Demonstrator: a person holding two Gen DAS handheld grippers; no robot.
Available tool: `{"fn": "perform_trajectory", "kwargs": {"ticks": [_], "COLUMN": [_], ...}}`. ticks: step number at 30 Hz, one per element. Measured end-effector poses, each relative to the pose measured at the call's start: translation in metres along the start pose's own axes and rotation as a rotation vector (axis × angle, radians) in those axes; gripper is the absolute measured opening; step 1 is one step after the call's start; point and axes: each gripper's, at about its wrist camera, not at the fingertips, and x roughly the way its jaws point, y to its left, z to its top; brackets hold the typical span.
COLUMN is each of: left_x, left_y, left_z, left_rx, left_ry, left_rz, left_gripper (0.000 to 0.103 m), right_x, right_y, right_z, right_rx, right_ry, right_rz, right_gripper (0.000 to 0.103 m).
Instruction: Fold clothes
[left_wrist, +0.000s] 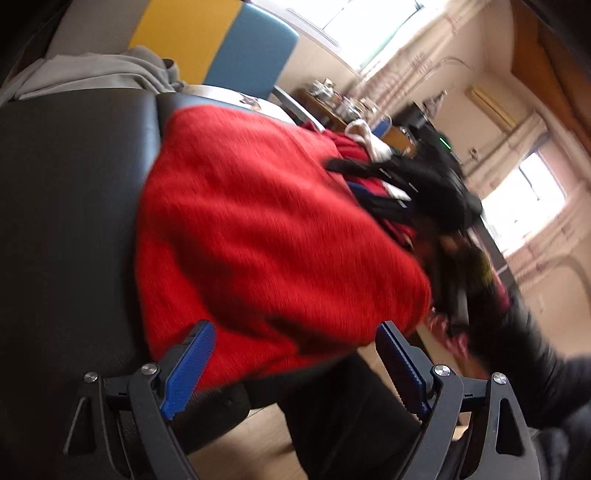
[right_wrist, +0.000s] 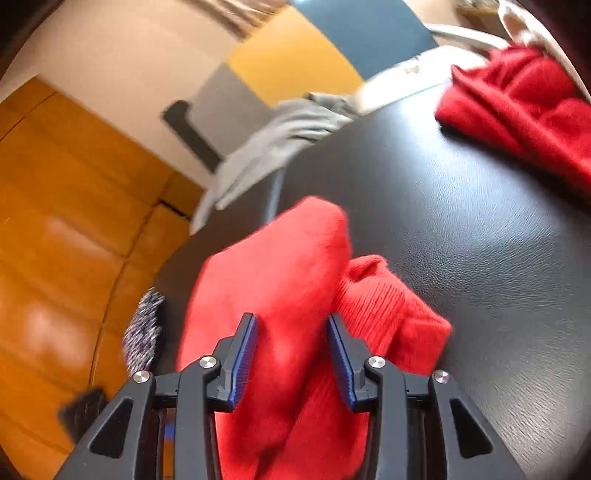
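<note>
On the black table (left_wrist: 66, 221) my red sweater (left_wrist: 258, 229) lies spread to its near edge; my left gripper (left_wrist: 295, 365) jaws gape, my right gripper (right_wrist: 291, 362) jaws pinch a sweater fold.

Black leather-grain tabletop (right_wrist: 461, 229), glossy. Behind it chair backs in yellow (left_wrist: 184, 37) and blue (left_wrist: 255, 55); grey one (right_wrist: 229, 107) beside yellow in right wrist view. Orange-brown wooden panelling (right_wrist: 66, 221) left of that view, cream wall (right_wrist: 122, 55) above. Bright windows (left_wrist: 524, 203) with pale curtains, strong daylight. White wall air-conditioner (left_wrist: 491, 107). Cluttered wooden side table (left_wrist: 332, 107) far back, blurred. Light wood floor (left_wrist: 251, 439) below tabletop edge.
</note>
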Motion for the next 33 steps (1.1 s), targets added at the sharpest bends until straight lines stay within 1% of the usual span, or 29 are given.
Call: {"fn": "perform_trajectory", "kwargs": {"ticks": [2, 3, 4, 6, 7, 8, 9, 10, 11, 12, 13, 14, 15, 16, 17, 18, 19, 20, 21, 22, 24, 26, 28, 30, 32, 33], "left_x": [0.008, 0.012, 0.016, 0.023, 0.024, 0.026, 0.028, 0.030, 0.032, 0.032, 0.033, 0.031, 0.028, 0.025, 0.021, 0.015, 0.008, 0.005, 0.004, 0.005, 0.008, 0.012, 0.016, 0.018, 0.023, 0.025], "left_y": [-0.002, -0.003, -0.003, -0.006, -0.008, -0.011, -0.012, -0.016, -0.020, -0.024, -0.027, -0.026, -0.024, -0.022, -0.020, -0.017, -0.014, -0.012, -0.010, -0.008, -0.006, -0.004, -0.006, -0.010, -0.011, -0.012], "left_z": [-0.001, -0.001, -0.001, -0.002, -0.003, -0.004, -0.005, -0.007, -0.009, -0.009, -0.009, -0.006, -0.002, 0.003, 0.009, 0.016, 0.027, 0.037, 0.047, 0.058, 0.073, 0.085, 0.094, 0.094, 0.095, 0.095], "left_rx": [0.024, 0.037, 0.049, 0.079, 0.097, 0.116, 0.129, 0.150, 0.173, 0.189, 0.202, 0.175, 0.133, 0.092, 0.048, 0.013, -0.021, -0.045, -0.065, -0.082, -0.108, -0.123, -0.121, -0.114, -0.114, -0.115], "left_ry": [0.023, 0.035, 0.047, 0.073, 0.087, 0.102, 0.115, 0.131, 0.147, 0.163, 0.179, 0.190, 0.198, 0.207, 0.192, 0.158, 0.108, 0.072, 0.041, 0.010, -0.020, -0.042, -0.058, -0.063, -0.061, -0.061], "left_rz": [0.006, 0.009, 0.012, 0.012, 0.007, 0.002, -0.005, -0.003, 0.001, 0.002, 0.001, -0.032, -0.077, -0.121, -0.172, -0.215, -0.243, -0.246, -0.228, -0.204, -0.176, -0.152, -0.131, -0.116, -0.104, -0.099], "left_gripper": [0.089, 0.089, 0.089, 0.089, 0.089, 0.090, 0.090, 0.090, 0.090, 0.090, 0.088, 0.088, 0.086, 0.080, 0.079, 0.079, 0.081, 0.082, 0.083, 0.084, 0.084, 0.084, 0.085, 0.086, 0.087, 0.087], "right_x": [0.006, 0.006, 0.002, -0.015, -0.026, -0.035, -0.034, -0.025, -0.014, -0.004, 0.000, -0.006, -0.012, -0.016, -0.017, -0.018, -0.019, -0.020, -0.021, -0.020, -0.020, -0.038, -0.060, -0.079, -0.088, -0.088], "right_y": [0.001, 0.004, 0.012, 0.036, 0.049, 0.059, 0.062, 0.056, 0.039, 0.020, 0.003, -0.011, -0.024, -0.035, -0.042, -0.045, -0.048, -0.051, -0.053, -0.049, -0.039, -0.015, 0.010, 0.031, 0.050, 0.057], "right_z": [0.007, 0.011, 0.012, 0.013, 0.012, 0.008, 0.003, -0.002, -0.008, -0.015, -0.019, -0.018, -0.016, -0.014, -0.014, -0.015, -0.015, -0.015, -0.014, -0.011, -0.006, -0.010, -0.024, -0.041, -0.061, -0.073], "right_rx": [-0.019, -0.043, -0.085, -0.203, -0.277, -0.362, -0.429, -0.456, -0.452, -0.441, -0.411, -0.347, -0.278, -0.212, -0.191, -0.206, -0.216, -0.208, -0.205, -0.210, -0.228, -0.301, -0.388, -0.465, -0.545, -0.582], "right_ry": [0.007, 0.007, 0.002, -0.036, -0.068, -0.094, -0.091, -0.056, -0.013, 0.012, 0.017, -0.017, -0.044, -0.061, -0.076, -0.088, -0.098, -0.104, -0.107, -0.107, -0.111, -0.141, -0.164, -0.155, -0.110, -0.074], "right_rz": [-0.019, -0.034, -0.054, -0.115, -0.161, -0.240, -0.333, -0.408, -0.459, -0.500, -0.505, -0.444, -0.387, -0.340, -0.305, -0.284, -0.268, -0.248, -0.237, -0.244, -0.263, -0.290, -0.294, -0.252, -0.201, -0.181], "right_gripper": [0.025, 0.021, 0.015, 0.014, 0.014, 0.014, 0.014, 0.014, 0.013, 0.013, 0.013, 0.013, 0.016, 0.018, 0.018, 0.018, 0.018, 0.019, 0.019, 0.021, 0.025, 0.027, 0.027, 0.027, 0.027, 0.027]}}
